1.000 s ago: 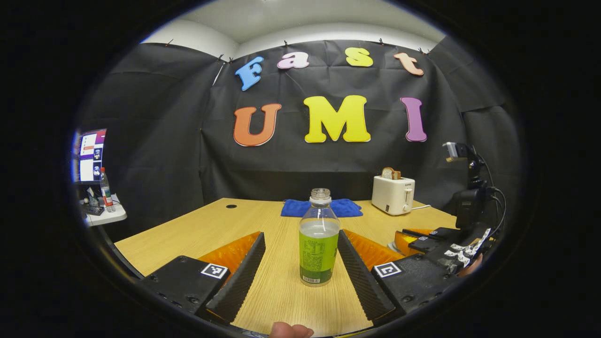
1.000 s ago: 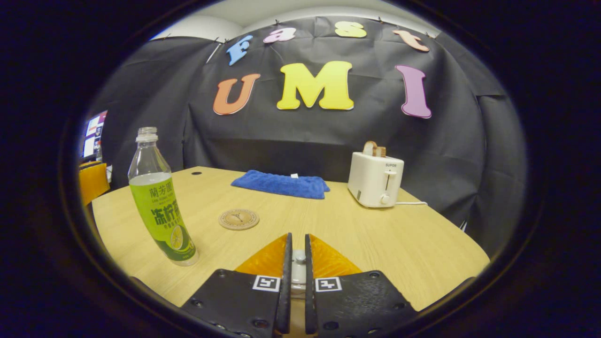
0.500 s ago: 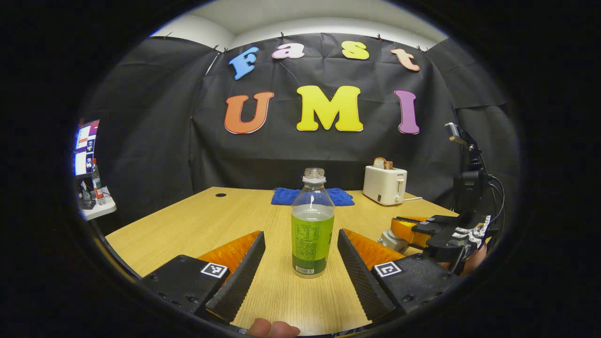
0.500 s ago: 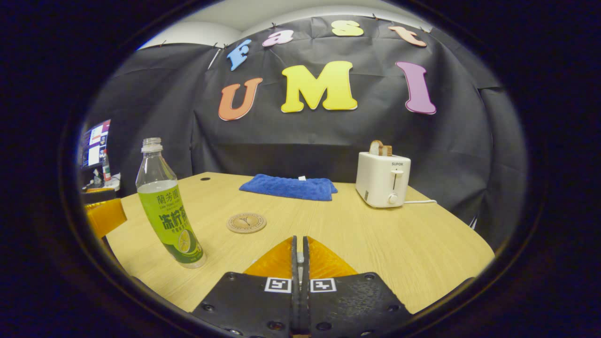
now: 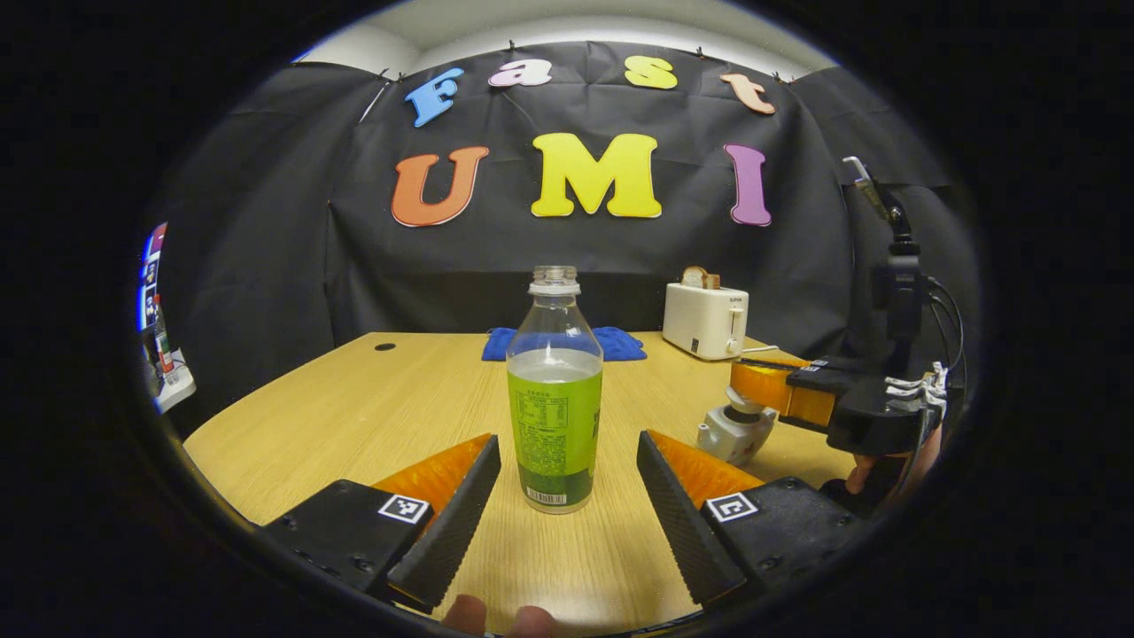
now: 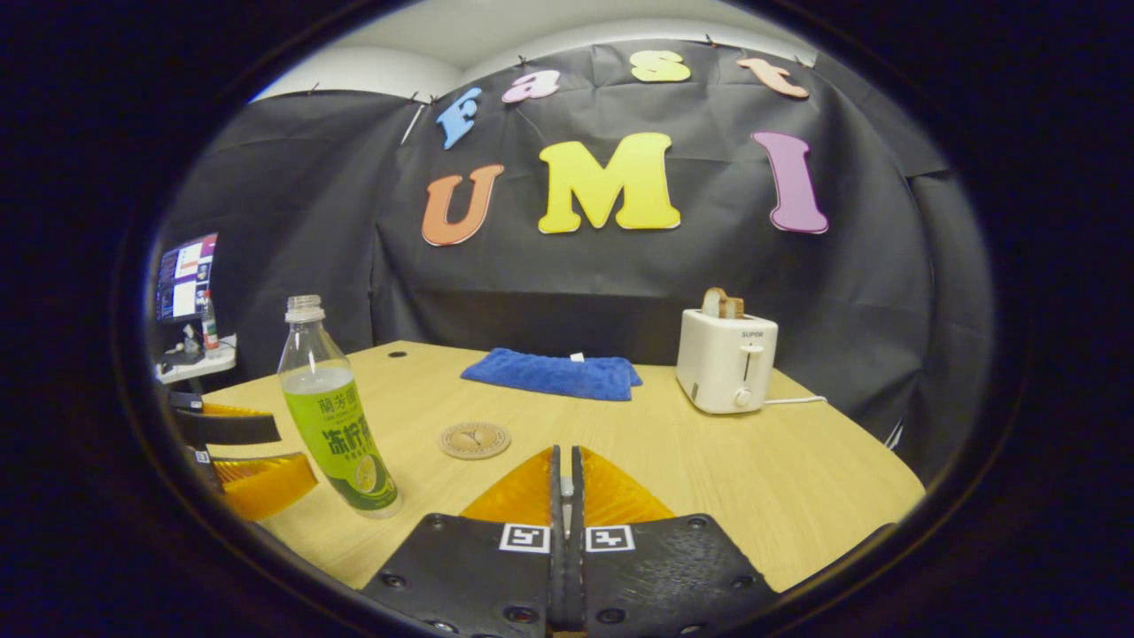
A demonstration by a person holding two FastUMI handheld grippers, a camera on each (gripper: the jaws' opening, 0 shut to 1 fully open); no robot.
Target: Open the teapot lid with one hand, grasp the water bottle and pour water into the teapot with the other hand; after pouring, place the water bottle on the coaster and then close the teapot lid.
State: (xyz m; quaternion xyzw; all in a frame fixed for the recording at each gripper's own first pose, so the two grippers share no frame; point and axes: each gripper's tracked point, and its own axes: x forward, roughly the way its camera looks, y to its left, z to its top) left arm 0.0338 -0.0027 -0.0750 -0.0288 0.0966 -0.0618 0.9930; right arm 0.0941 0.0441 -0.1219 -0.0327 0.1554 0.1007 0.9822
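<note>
An uncapped water bottle (image 5: 554,399) with a green label stands upright on the wooden table (image 5: 372,408). My left gripper (image 5: 567,440) is open, one finger on each side of the bottle's lower half, not touching it. In the right gripper view the bottle (image 6: 337,425) stands at the left with the left gripper (image 6: 292,454) around it. My right gripper (image 6: 564,454) is shut on the knob of the small white teapot's lid, which shows as a white sliver. The left gripper view shows the right gripper (image 5: 740,390) on top of the teapot (image 5: 731,434). A round coaster (image 6: 475,439) lies mid-table.
A white toaster (image 6: 726,359) with bread stands at the back right, its cord trailing right. A folded blue cloth (image 6: 549,372) lies at the back middle. A side table with a monitor (image 6: 186,275) is off the left edge. A person's fingertips (image 5: 496,616) show below.
The right gripper's fingers closed from a narrow gap onto the lid knob. The left gripper advanced and lowered around the bottle, and now shows beside it in the right gripper view.
</note>
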